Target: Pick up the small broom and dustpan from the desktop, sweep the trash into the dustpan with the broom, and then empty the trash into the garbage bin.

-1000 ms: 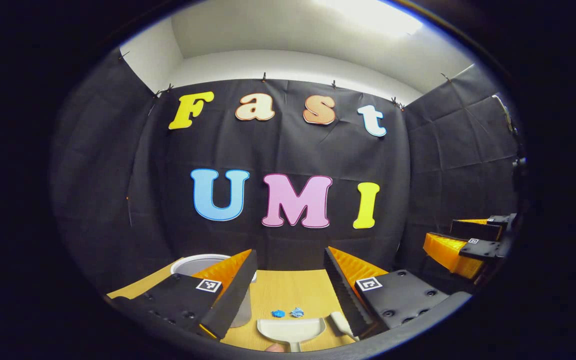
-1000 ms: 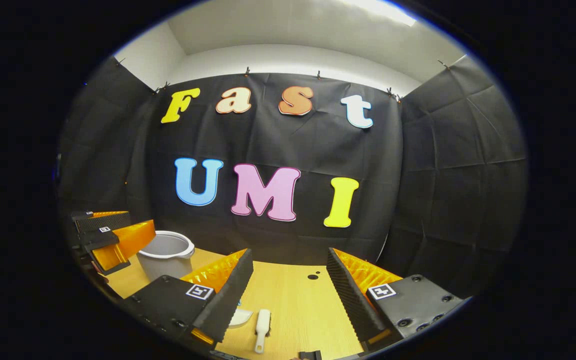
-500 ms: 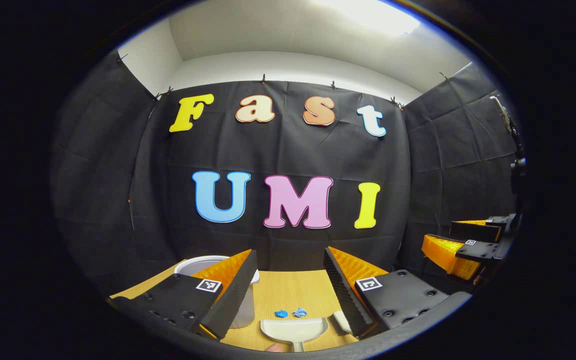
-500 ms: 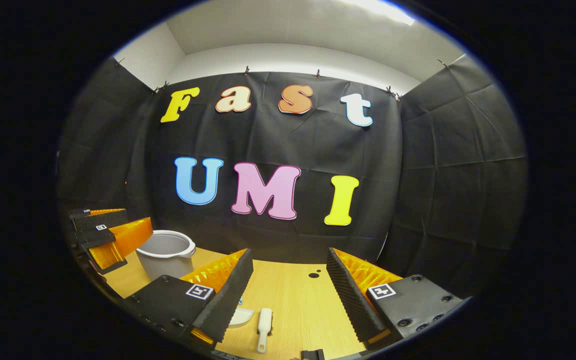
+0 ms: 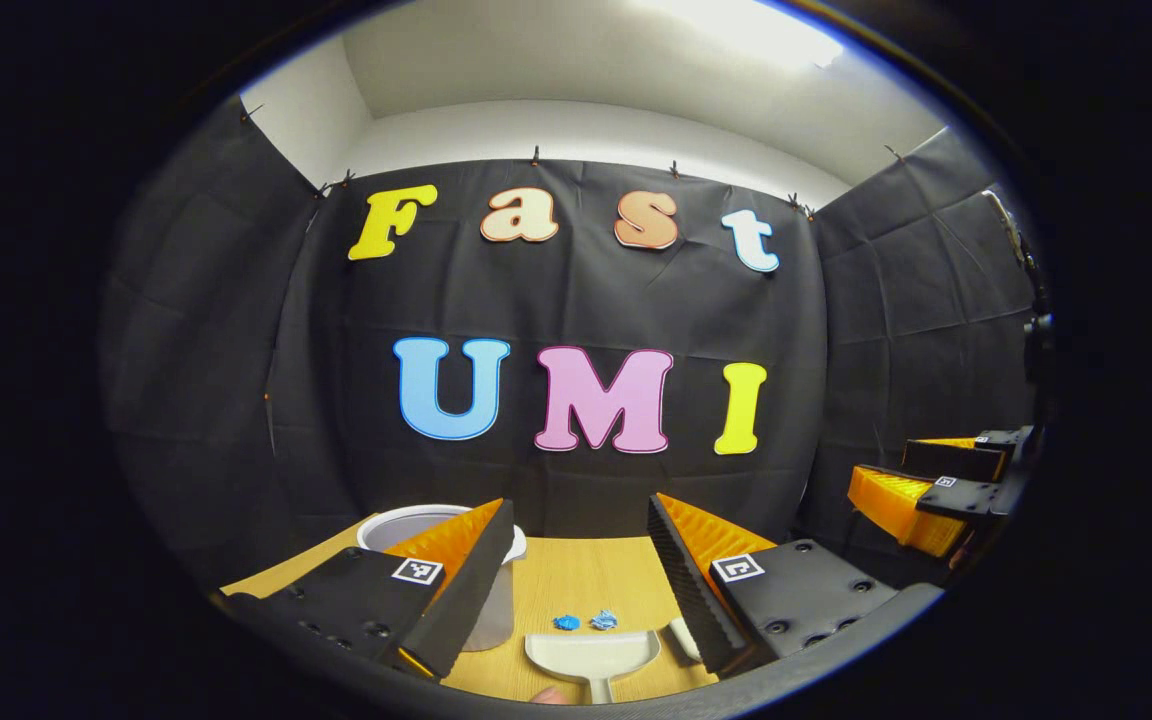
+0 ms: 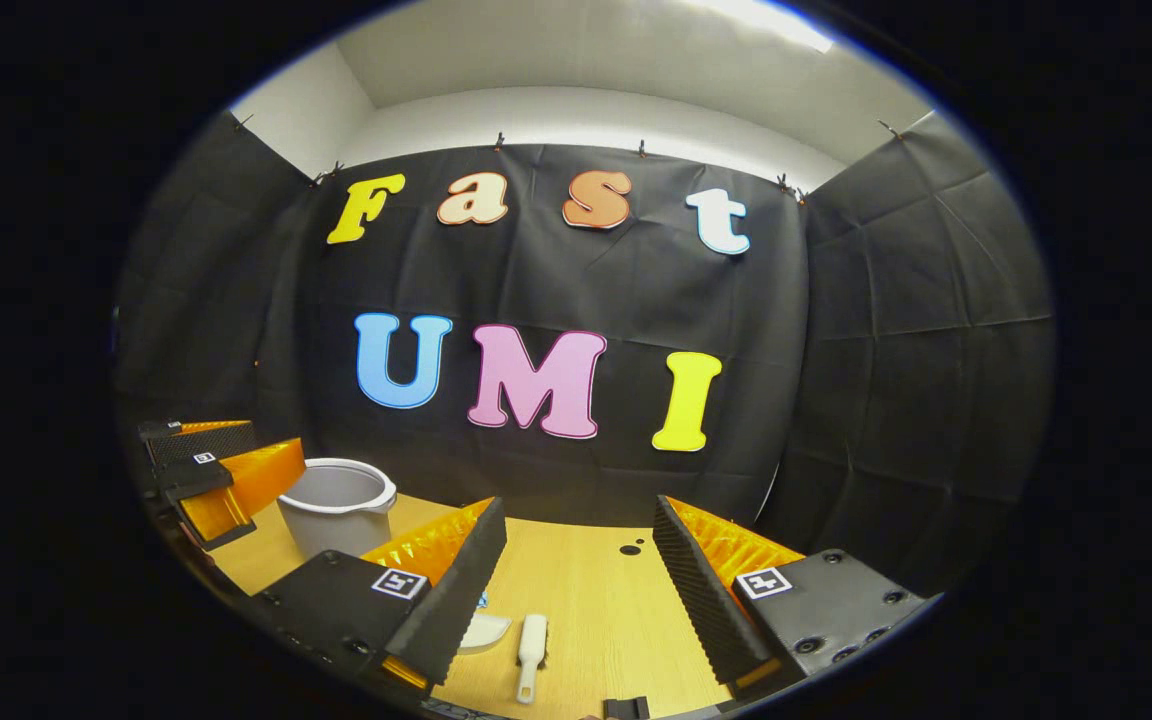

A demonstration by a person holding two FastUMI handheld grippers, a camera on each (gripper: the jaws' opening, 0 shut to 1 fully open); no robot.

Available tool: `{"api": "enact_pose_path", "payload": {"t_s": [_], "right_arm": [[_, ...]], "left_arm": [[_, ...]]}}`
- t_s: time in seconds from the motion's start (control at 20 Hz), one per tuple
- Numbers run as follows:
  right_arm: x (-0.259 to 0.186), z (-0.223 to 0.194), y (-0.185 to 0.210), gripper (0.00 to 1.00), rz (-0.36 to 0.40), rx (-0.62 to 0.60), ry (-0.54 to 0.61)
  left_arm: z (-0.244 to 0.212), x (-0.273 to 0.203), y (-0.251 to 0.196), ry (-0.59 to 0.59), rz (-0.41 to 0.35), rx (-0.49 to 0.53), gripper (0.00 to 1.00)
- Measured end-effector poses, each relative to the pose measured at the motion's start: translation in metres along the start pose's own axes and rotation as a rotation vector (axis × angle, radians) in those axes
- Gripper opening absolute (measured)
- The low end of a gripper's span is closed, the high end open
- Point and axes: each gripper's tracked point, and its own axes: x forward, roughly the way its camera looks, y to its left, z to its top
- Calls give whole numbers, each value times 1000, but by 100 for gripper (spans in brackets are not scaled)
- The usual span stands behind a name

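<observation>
The grey garbage bin (image 6: 337, 505) stands at the wooden desktop's (image 6: 596, 600) back left (its inside looks bare). The white dustpan (image 5: 593, 652) lies flat, two blue trash scraps (image 5: 584, 621) just beyond its lip, the small broom (image 6: 530, 655) beside it. The left gripper (image 5: 576, 575) and right gripper (image 6: 576, 580) hover above, jaws wide apart, holding nothing.

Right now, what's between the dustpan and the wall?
In the left gripper view, two blue trash bits lie just beyond the dustpan, then bare desktop up to the wall.
</observation>
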Motion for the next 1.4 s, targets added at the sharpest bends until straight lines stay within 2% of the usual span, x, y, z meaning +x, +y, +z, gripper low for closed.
{"api": "enact_pose_path", "payload": {"t_s": [0.15,0.2,0.45,0.85,0.9,1.1,1.4], "right_arm": [[0,-1,0,93,-1,-1,1],[0,1,-1,96,-2,1,-1],[-2,-1,-1,92,-4,-4,1],[-2,0,-1,93,-5,-6,0],[-2,-1,0,96,-4,-4,3],[-1,1,-1,93,-4,-8,2],[1,-6,8,93,10,1,21]], "left_arm": [[1,-1,-2,-3,-6,12,80],[2,-1,-3,-5,-8,19,80],[-1,-3,-6,-4,-18,23,80],[1,-2,-6,-9,-16,37,80],[1,-2,-6,-8,-18,41,80],[1,0,-3,-12,-7,46,80],[-13,0,3,40,-9,31,80]]}}
